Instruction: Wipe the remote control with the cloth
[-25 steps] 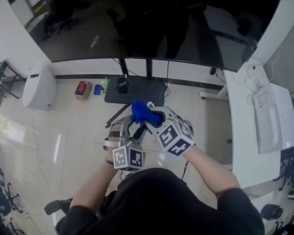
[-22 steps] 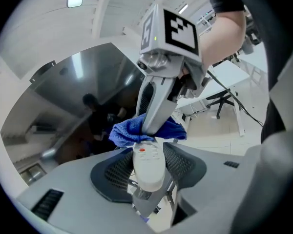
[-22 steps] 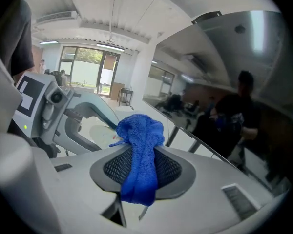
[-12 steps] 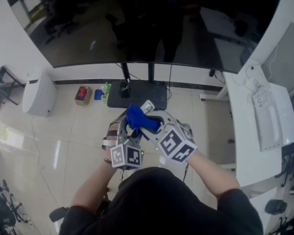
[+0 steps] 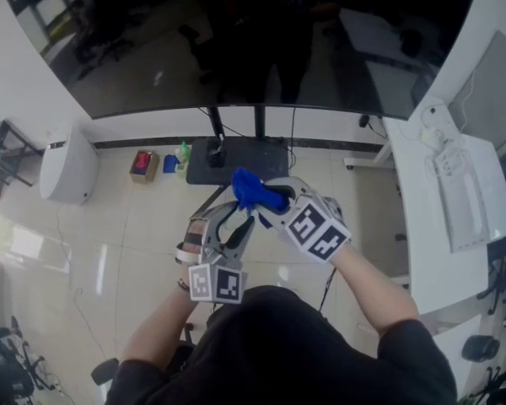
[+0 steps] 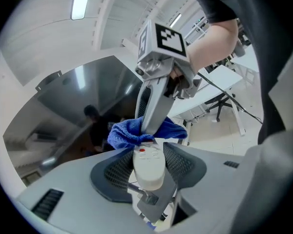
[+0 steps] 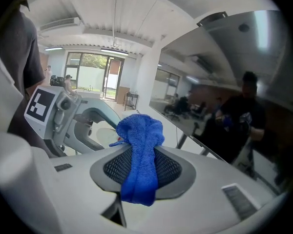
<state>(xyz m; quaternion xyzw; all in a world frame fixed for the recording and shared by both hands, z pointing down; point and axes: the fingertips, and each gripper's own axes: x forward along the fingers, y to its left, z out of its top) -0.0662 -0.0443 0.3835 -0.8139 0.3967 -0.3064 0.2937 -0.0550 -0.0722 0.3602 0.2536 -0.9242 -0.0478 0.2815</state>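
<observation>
My left gripper [image 6: 147, 156] is shut on a white remote control [image 6: 149, 164], which points away with its red button at the far end. A blue cloth [image 7: 140, 160] hangs bunched between the jaws of my right gripper [image 7: 141, 168], which is shut on it. In the left gripper view the cloth [image 6: 145, 131] rests against the remote's far end, under the right gripper's fingers [image 6: 155, 106]. In the head view both grippers meet in mid-air above the floor, the cloth [image 5: 257, 191] on top of the left gripper [image 5: 230, 222]; the remote is hidden there.
A large dark TV screen [image 5: 236, 40] fills the top, its black stand base [image 5: 236, 160] on the tiled floor just beyond the grippers. A white desk [image 5: 447, 201] runs along the right. A white appliance [image 5: 67, 163] and small floor items [image 5: 142, 164] sit at left.
The right gripper with the cloth slid toward me and left, then back up and to the right over the remote's end. The left gripper dropped slightly and stays shut on the remote.
</observation>
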